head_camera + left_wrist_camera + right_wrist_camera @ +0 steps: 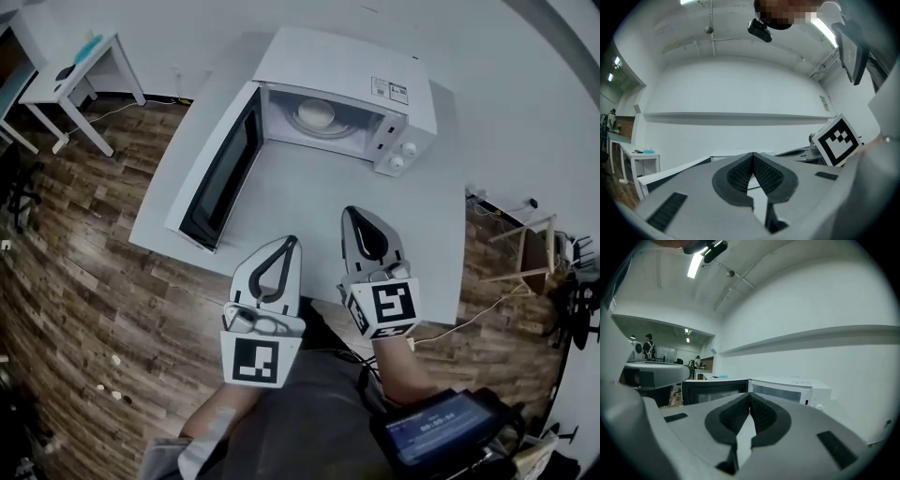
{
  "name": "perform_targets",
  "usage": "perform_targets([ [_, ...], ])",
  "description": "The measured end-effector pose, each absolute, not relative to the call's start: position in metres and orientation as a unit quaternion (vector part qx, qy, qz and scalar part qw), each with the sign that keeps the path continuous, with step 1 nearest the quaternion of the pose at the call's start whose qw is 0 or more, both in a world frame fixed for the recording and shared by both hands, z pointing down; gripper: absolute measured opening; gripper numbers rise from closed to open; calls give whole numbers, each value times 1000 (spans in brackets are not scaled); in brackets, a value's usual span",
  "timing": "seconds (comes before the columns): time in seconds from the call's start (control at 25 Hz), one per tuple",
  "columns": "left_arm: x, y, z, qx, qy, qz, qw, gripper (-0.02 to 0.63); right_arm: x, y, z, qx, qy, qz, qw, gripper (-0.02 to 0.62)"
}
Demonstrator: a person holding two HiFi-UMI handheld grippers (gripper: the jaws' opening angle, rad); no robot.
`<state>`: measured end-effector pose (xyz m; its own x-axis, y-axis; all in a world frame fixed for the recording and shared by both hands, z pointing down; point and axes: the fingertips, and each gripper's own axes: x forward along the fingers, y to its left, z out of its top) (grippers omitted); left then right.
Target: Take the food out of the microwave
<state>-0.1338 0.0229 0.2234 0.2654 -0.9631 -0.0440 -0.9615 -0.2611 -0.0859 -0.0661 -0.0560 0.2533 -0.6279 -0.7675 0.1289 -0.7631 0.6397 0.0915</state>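
A white microwave (349, 75) stands at the far end of the white table (300, 202), its dark-windowed door (220, 169) swung wide open to the left. Inside, on the turntable, rests the pale round food (315, 114). Both grippers hover over the table's near edge, well short of the microwave. My left gripper (292, 242) is shut with nothing in it, its pads meeting at the tip (752, 154). My right gripper (357, 213) is likewise shut and empty (749, 394), pointing at the microwave (787, 389) and its open door (715, 389).
A small white side table (80, 64) stands at the far left on the wooden floor. A wooden stool (525, 251) and cables lie to the right of the table. A device with a lit screen (436, 433) hangs near my waist.
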Motion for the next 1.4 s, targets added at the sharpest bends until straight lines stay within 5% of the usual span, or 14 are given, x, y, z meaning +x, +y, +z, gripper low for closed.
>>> perform_targets([
  [1.4,-164,-195,270,-796,601,-67,26,6,-92,-242,326,417,-900,48,119,8],
])
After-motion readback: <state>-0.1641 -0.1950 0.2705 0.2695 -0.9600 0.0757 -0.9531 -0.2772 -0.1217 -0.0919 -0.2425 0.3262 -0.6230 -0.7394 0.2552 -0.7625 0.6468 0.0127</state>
